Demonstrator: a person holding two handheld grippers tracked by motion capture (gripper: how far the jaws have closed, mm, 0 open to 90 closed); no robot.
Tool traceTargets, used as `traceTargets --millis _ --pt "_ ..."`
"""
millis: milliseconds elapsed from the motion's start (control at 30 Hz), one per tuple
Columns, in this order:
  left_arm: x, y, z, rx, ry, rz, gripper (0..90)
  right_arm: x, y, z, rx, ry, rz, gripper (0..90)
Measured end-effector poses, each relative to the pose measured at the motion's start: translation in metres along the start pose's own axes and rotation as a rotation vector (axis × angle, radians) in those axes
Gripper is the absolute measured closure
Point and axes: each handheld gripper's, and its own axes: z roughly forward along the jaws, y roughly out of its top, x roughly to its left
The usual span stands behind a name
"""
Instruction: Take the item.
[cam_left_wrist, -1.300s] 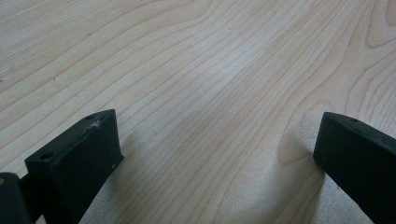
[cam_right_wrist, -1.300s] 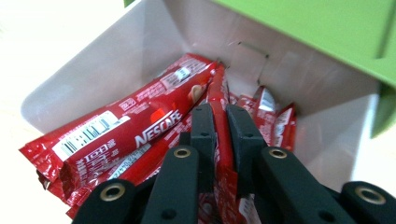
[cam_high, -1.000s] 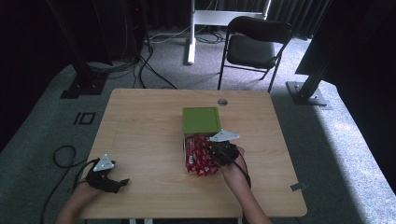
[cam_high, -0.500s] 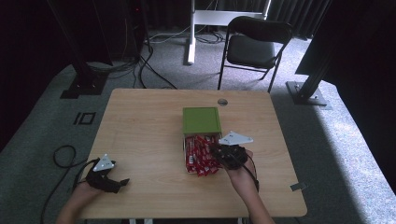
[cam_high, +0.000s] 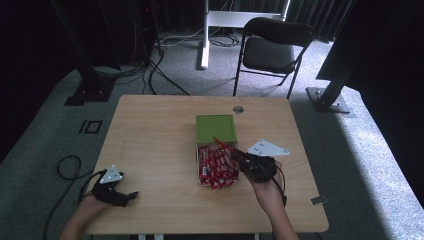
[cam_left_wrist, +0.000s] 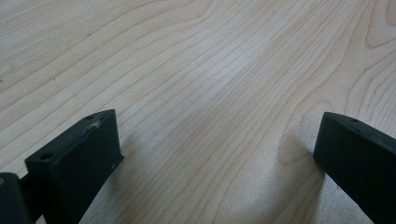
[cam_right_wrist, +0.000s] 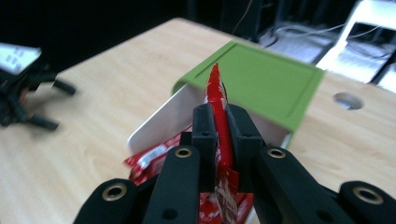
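Note:
A green box (cam_high: 215, 128) lies on its side at the table's middle, its white inside open toward me. Several red snack packets (cam_high: 214, 167) spill from its mouth. My right gripper (cam_high: 234, 155) hovers just right of the pile, shut on one red packet (cam_high: 220, 145) that sticks up over the pile. In the right gripper view the red packet (cam_right_wrist: 218, 100) stands edge-on between the pads of my right gripper (cam_right_wrist: 221, 122), with the green box (cam_right_wrist: 261, 84) behind it. My left gripper (cam_high: 131, 196) rests at the table's near left, and in its own view the left gripper (cam_left_wrist: 215, 154) is open over bare wood.
The wooden table (cam_high: 150, 135) has a round cable hole (cam_high: 238, 109) near its far edge. A black folding chair (cam_high: 272, 47) stands beyond the table. Cables trail across the floor at left. My left gripper (cam_right_wrist: 25, 93) shows far off in the right gripper view.
My right gripper has drawn back to the right from the pile with one red packet pinched in it. The left gripper has stayed put.

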Motion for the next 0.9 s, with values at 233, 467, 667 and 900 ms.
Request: traceTargets --millis 233,467,667,900 --pt "0.0 0.0 0.0 0.0 0.0 0.0 1.5 -0.02 0.0 -0.003 -0.072 -0.114 0.056 83.3" --pt "0.0 0.0 0.0 -0.001 0.0 0.0 1.5 -0.037 -0.007 0.003 -0.086 -0.198 0.092 83.2" --pt "0.0 0.0 0.0 -0.001 0.001 0.002 1.5 -0.062 -0.018 0.02 -0.068 -0.276 0.135 83.3" --pt "0.0 0.0 0.0 -0.001 0.0 0.0 1.5 -0.08 -0.039 0.048 -0.019 -0.317 0.193 83.2"
